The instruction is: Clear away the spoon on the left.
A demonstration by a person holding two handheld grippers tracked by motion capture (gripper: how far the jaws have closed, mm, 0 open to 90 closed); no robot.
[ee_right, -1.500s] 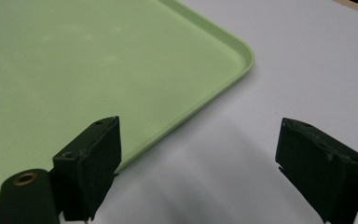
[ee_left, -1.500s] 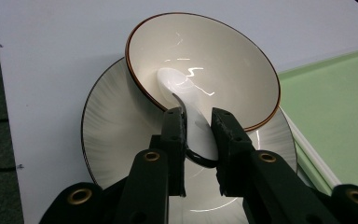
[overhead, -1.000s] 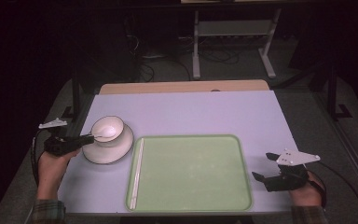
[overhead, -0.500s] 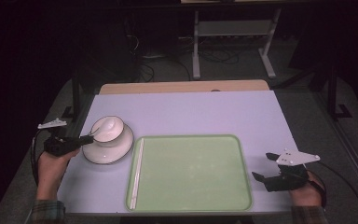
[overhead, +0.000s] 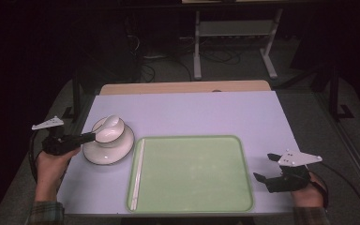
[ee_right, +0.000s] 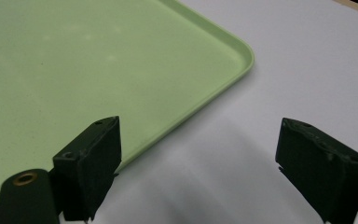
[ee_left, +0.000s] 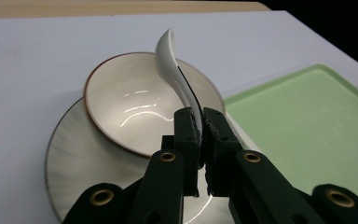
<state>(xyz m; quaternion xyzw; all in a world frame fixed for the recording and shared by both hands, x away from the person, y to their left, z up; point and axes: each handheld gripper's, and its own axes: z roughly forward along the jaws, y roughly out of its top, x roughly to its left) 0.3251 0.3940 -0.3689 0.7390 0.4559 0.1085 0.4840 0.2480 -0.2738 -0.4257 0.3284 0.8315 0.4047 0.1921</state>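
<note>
A white ceramic spoon (ee_left: pixel 173 58) stands tilted above a white bowl (ee_left: pixel 121 109) that sits on a white saucer (ee_left: pixel 67 156). My left gripper (ee_left: pixel 201 120) is shut on the spoon's handle, and the scoop end points up and away from me. In the high view the spoon (overhead: pixel 110 123) hangs over the bowl (overhead: pixel 104 139) and saucer (overhead: pixel 124 151) at the table's left, with the left gripper (overhead: pixel 93 136) reaching in from the left. My right gripper (overhead: pixel 266 168) rests open near the table's front right corner, its jaws (ee_right: pixel 200 133) wide apart with nothing between them.
A pale green tray (overhead: pixel 190 173) lies at the front middle of the lilac table top (overhead: pixel 192 112), just right of the saucer. Its near right corner (ee_right: pixel 242 51) lies just ahead of my right gripper. Metal stands and cables sit on the dark floor beyond.
The spoon lay low in the bowl a second ago. My left gripper has since raised it, so its scoop end now tips up over the bowl. The right gripper has stayed put.
</note>
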